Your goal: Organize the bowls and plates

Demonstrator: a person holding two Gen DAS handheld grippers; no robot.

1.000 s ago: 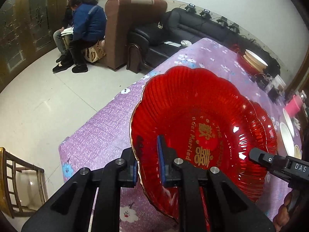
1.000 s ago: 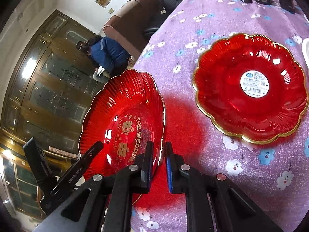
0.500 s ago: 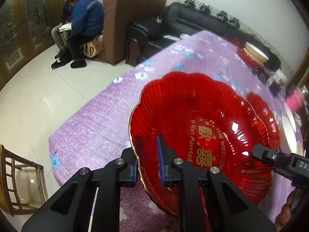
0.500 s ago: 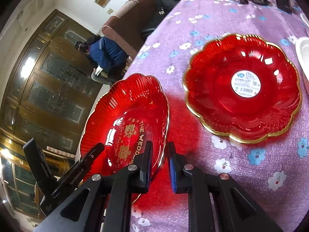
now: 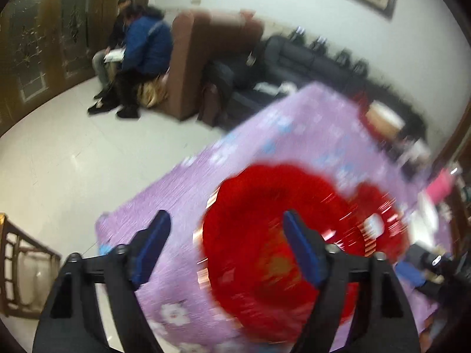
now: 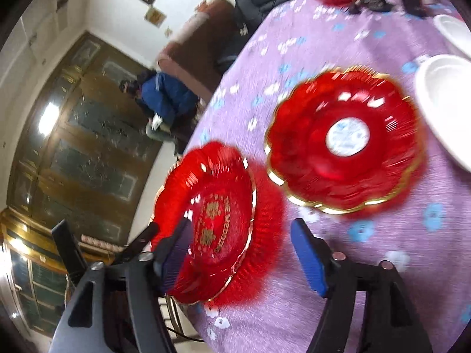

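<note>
Spreading across most of both views, a bench (image 6: pixel 368 288) under a purple cloth with blue and white flowers carries the dishes. Beyond its far edge stand a brown leather armchair (image 5: pixel 203 58) and a black sofa (image 5: pixel 300 58), with a seated figure in a blue jacket (image 5: pixel 147 47) beside the armchair.

Nearest the bench's edge lies a scalloped red plastic plate with gold lettering in its centre (image 6: pixel 212 220); in the right wrist view it tilts up toward the camera and its rim reaches over the bench edge. Just beside it, apart by a strip of cloth, a second scalloped red plate with a gold rim and a round white label (image 6: pixel 347 141) lies flat. In the left wrist view both plates are badly blurred, the lettered one (image 5: pixel 259 253) in front and the labelled one (image 5: pixel 379 220) partly behind it.

At the right edge of the right wrist view sit two white round dishes (image 6: pixel 447 103), the nearer just beside the labelled plate.

Both tools stand wide apart with nothing between the pads. The left hand-held gripper (image 5: pixel 226 247) has its blue-padded fingers on either side of the lettered plate's near rim. The right hand-held gripper (image 6: pixel 241 259) likewise straddles that plate's right edge, gripping nothing.
</note>
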